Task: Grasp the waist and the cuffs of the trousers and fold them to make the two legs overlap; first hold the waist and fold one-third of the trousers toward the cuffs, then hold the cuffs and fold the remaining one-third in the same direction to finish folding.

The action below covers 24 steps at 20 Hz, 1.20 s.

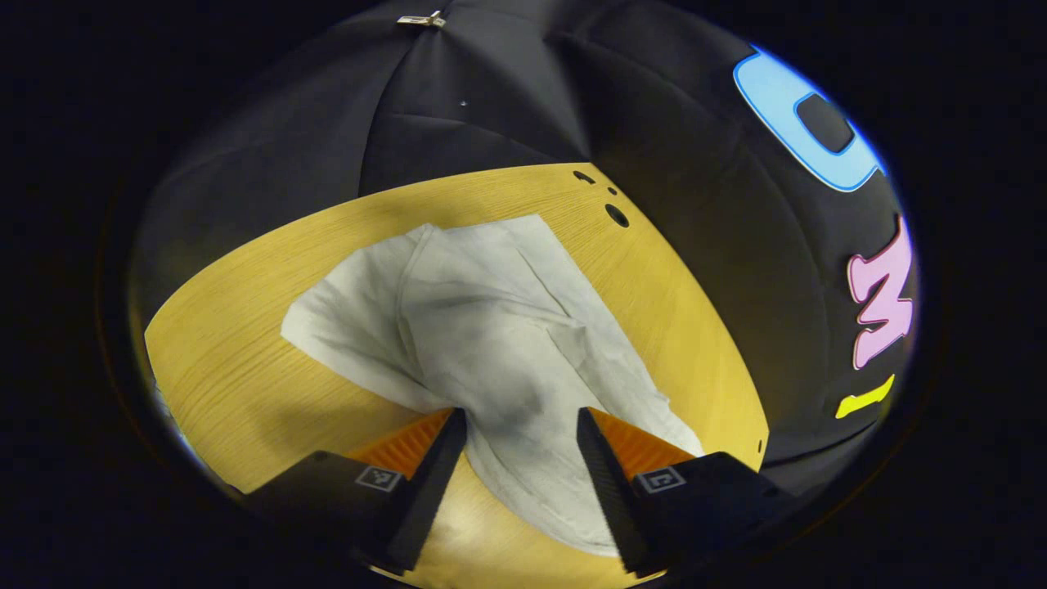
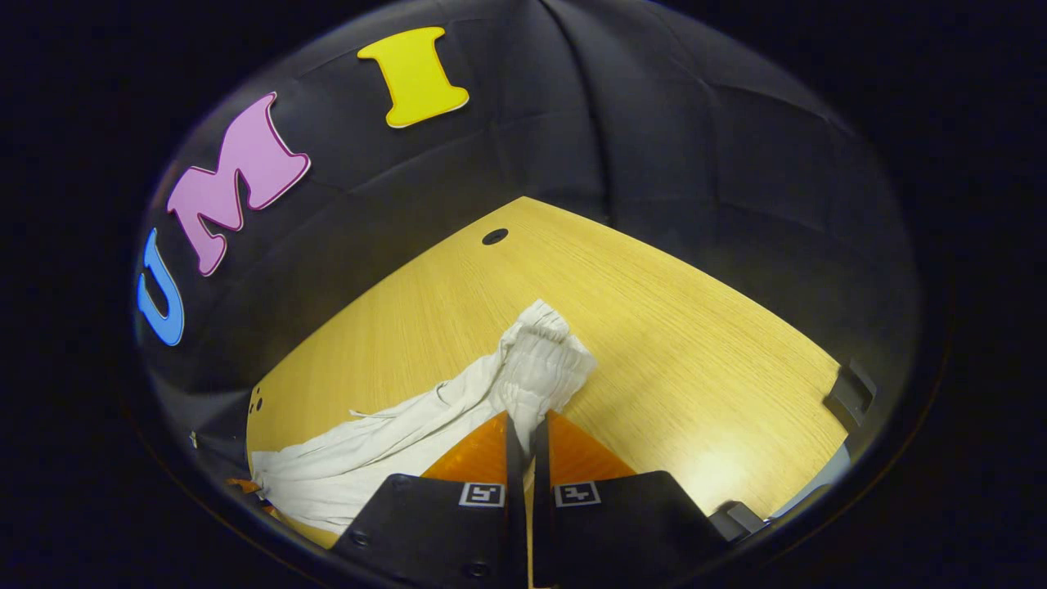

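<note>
Trousers (image 2: 458, 409) lengthwise between the grippers

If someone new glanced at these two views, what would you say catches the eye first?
Most striking are the pale trousers sprawled and rumpled across the yellow wooden table. In the right gripper view, the right tool is pinched shut on the gathered waistband, while the left tool stands open over the cloth.

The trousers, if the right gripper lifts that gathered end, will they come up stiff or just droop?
Likely droop: the trousers lie creased and rumpled on the table, so the cloth looks soft. The gathered waist bunches where the right gripper pinches it, so the rest would probably trail behind. They look thin, so probably light.
</note>
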Tool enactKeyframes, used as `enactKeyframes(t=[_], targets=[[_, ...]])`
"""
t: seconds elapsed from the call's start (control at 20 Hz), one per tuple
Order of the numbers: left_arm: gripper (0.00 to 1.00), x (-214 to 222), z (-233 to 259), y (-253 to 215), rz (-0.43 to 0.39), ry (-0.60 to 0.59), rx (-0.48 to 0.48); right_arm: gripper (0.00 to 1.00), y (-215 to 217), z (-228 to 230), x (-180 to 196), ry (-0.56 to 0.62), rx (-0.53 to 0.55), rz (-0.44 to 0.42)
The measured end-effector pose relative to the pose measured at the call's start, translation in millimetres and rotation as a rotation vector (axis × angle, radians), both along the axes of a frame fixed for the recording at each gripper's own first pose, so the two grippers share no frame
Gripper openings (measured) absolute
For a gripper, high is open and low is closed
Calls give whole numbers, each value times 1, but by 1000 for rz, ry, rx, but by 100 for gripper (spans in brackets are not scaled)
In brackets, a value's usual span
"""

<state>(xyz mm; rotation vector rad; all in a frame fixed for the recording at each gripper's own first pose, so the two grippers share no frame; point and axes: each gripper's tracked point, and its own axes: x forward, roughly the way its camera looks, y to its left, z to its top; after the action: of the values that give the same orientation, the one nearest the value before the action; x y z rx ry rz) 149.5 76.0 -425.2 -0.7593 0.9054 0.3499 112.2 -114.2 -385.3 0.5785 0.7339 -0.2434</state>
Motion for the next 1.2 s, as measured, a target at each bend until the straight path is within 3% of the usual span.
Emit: enactKeyframes(t=[0.15, 0.25, 0.45, 0.7, 1.0, 1.2], targets=[[14, 10, -5, -1, 14, -6, 14, 7, 0, 2, 0, -14, -15, 13], [8, 6, -5, 0, 15, -9, 11, 7, 0, 8, 1, -35, -25, 22], [6, 2, -7, -9, -8, -1, -4, 7, -4, 37, 3, -99, -73, 35], [6, 3, 0, -18, -6, -17, -59, 7, 23, 105, 22, -230, -175, 133], [6, 5, 2, -17, 0, -30, -96, 7, 116, 174, 39, -375, -199, 320], [6, 6, 0, -17, -5, -31, -99, 7, 192, 186, 38, -422, -222, 485]])
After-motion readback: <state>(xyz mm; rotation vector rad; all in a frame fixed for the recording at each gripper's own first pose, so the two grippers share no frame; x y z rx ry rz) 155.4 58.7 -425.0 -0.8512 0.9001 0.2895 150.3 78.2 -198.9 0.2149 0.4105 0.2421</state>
